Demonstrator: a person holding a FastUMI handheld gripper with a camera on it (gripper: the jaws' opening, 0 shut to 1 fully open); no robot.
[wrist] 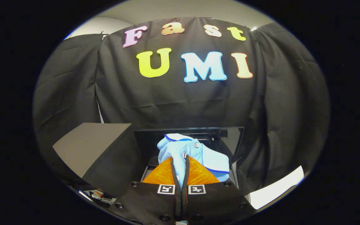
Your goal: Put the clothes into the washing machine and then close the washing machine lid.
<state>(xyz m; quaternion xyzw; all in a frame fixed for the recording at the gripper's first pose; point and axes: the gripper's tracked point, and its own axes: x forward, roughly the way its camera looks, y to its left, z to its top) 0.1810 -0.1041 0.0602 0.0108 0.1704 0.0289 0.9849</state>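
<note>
The tongs (180,162) sit nearest, their two fingers drawn close together and pinching a fold of a soft, pale blue garment with dark blue piping and small round buttons (184,149) — both fingers press on the cloth. The crumpled garment bunches up just ahead of the fingertips, held above the dark, box-shaped washing machine (217,137), whose opening lies beyond the fingers. A flat grey, smooth-surfaced panel (89,143) slants up beside the machine — against the creased black cloth wall (180,100).
</note>
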